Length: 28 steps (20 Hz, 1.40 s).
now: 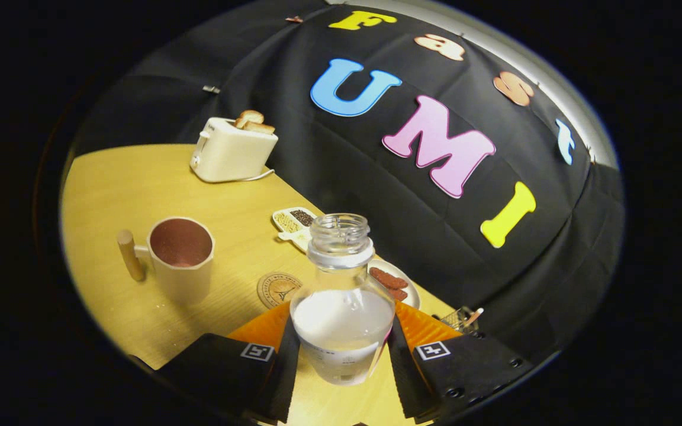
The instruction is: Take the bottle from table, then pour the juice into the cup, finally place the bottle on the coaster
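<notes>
Gripper view: looks along the two fingers, tilted, across a wooden worktop (140, 177) toward the booth's black cloth wall.
Tool: the tool (344, 349) is clamped on the bottle, one finger pressed on each side of its lower body.
Bottle: the clear bottle (342, 307) sits between the fingers with its cap off and its open neck pointing ahead; pale liquid fills roughly the lower half. It appears lifted off the worktop, though its base is hidden.
Coaster: the round coaster (277, 289) lies flat just ahead of the fingers, beside the bottle and bare on top.
Cup: the cup (182, 257), with a wooden peg handle, stands upright just beyond the coaster; its inside looks dark and dry as far as I can tell.
Plate: a small plate (407, 284) with reddish pieces lies just behind the bottle.
Tray: a divided tray (293, 223) of grains lies beyond the bottle's neck.
Toaster: a toaster (231, 151) with bread in its slots stands far off by the wall.
Progress: the pick-up seems done; the pour and the set-down on the coaster remain.
Room: open worktop surrounds the cup on most sides, so the neck can swing over its rim freely; the plate and the worktop's edge crowd the bottle's other side.
</notes>
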{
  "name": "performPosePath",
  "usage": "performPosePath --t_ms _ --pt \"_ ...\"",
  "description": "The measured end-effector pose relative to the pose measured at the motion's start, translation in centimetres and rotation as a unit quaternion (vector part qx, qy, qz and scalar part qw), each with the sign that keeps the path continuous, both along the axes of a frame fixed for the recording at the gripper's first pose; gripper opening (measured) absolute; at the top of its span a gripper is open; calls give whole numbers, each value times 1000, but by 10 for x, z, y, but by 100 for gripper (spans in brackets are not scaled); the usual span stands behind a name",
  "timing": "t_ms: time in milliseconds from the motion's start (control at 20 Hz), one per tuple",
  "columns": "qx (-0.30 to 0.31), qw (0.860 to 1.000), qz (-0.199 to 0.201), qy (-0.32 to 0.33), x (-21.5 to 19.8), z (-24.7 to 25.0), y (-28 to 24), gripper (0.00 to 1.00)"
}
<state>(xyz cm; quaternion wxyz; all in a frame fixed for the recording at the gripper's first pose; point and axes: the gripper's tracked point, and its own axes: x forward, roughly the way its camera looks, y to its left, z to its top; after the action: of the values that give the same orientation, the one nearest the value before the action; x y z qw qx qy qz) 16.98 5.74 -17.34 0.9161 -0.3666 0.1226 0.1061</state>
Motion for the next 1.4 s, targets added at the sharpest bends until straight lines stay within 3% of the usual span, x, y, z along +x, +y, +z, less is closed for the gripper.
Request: performPosePath --t_ms 250,500,850,1250,1400 --pt "-113 993 16 -40 3 11 17 71" --pt "-200 976 44 -71 3 12 43 71" --pt "-274 954 83 -88 4 -10 78 71" --pt "-328 937 97 -69 9 -40 78 71" --pt "-358 924 114 -75 8 -42 84 71"
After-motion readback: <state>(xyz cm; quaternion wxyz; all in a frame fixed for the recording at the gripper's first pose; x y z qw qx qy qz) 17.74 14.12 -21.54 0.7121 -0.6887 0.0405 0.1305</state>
